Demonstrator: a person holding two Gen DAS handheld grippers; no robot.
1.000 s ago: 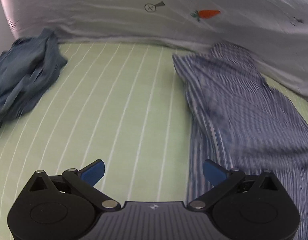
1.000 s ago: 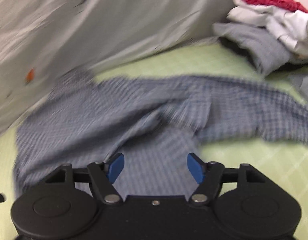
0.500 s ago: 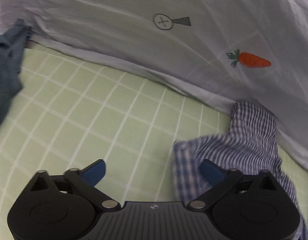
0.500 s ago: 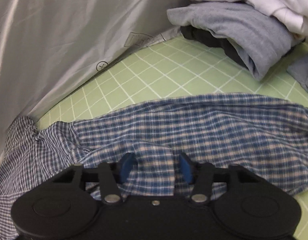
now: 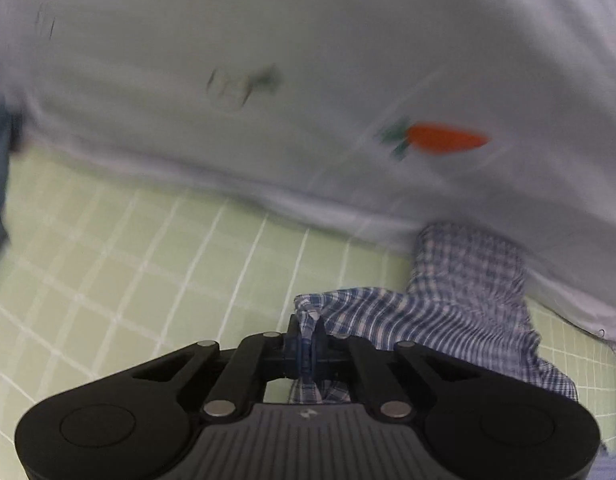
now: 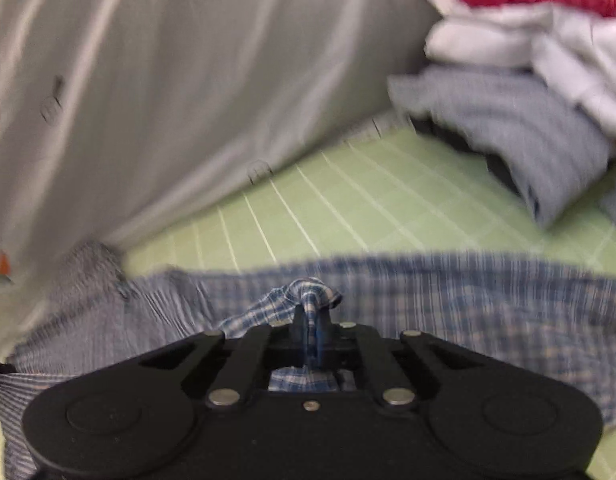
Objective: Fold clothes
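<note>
Both the left gripper (image 5: 308, 334) and the right gripper (image 6: 312, 326), open a moment ago, now clamp their fingers on the checked shirt (image 5: 463, 308); probably a lift follows.

Shirt (image 6: 467, 300) before clothes pile (image 6: 519, 92)
</note>
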